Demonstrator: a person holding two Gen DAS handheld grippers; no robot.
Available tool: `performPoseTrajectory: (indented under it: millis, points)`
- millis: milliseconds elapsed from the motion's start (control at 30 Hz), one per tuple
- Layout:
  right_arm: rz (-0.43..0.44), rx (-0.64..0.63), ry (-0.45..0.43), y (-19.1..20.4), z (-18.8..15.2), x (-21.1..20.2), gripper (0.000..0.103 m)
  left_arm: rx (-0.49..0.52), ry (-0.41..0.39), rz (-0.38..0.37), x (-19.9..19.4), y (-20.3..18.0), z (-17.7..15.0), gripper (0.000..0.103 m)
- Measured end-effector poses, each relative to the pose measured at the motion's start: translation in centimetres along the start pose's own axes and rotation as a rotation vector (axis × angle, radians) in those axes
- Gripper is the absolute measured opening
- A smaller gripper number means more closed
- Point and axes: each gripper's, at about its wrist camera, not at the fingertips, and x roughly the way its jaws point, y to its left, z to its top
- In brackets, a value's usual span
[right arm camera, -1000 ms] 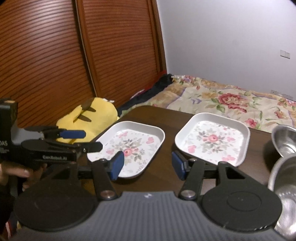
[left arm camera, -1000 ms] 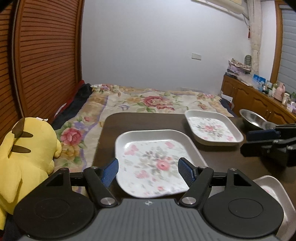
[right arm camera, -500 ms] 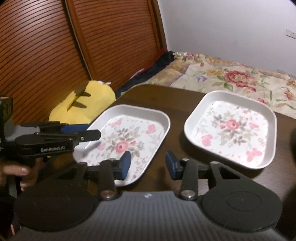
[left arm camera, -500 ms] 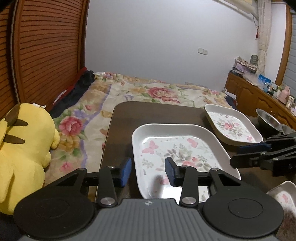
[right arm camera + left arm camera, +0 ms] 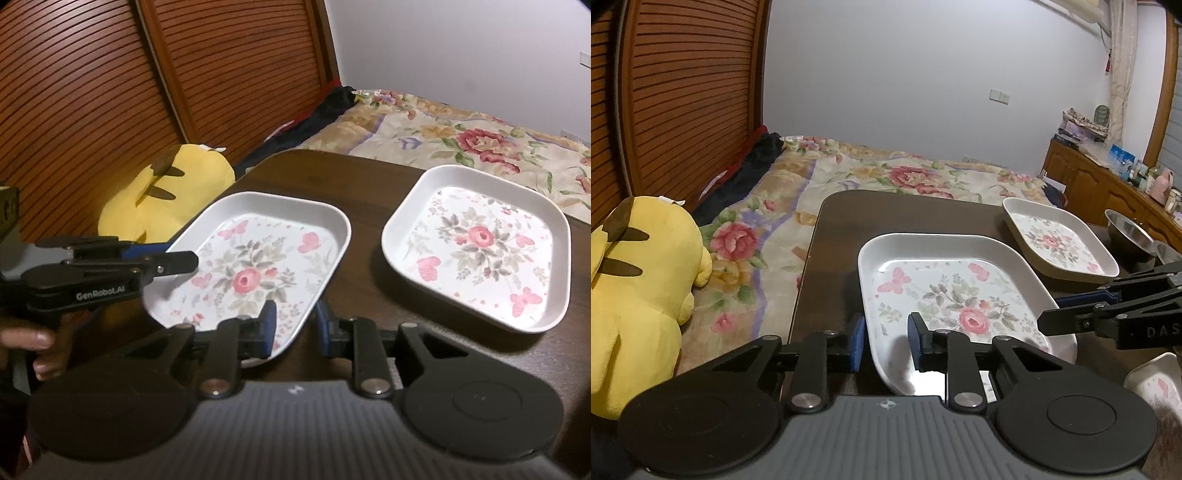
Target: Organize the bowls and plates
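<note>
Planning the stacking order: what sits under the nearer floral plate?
Only the dark table shows around the nearer floral plate. Its underside is hidden; both grippers straddle its rim.

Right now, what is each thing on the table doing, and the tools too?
Near plate: flat on the table, empty, a tool at each side.
Far plate: flat on the table, empty, untouched.
Steel bowl: upright, empty.
Left tool: partly open, astride the near plate's rim.
Right tool: partly open, astride the near plate's rim.
</note>
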Motion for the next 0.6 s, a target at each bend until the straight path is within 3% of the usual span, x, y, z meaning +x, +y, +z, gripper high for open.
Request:
performPoseTrajectory:
  millis: [267,600]
  points:
    - [0.007,0.035,0.020,-0.6,0.0,0.6,0.015,-0.012,0.012,0.009,0.0,0.3,-0.2,0.011]
    - [0.014,0.041,-0.026,-0.4,-0.4,-2.3,0.014,0.008,-0.003,0.009,-2.5,-1.2,0.4,0.010]
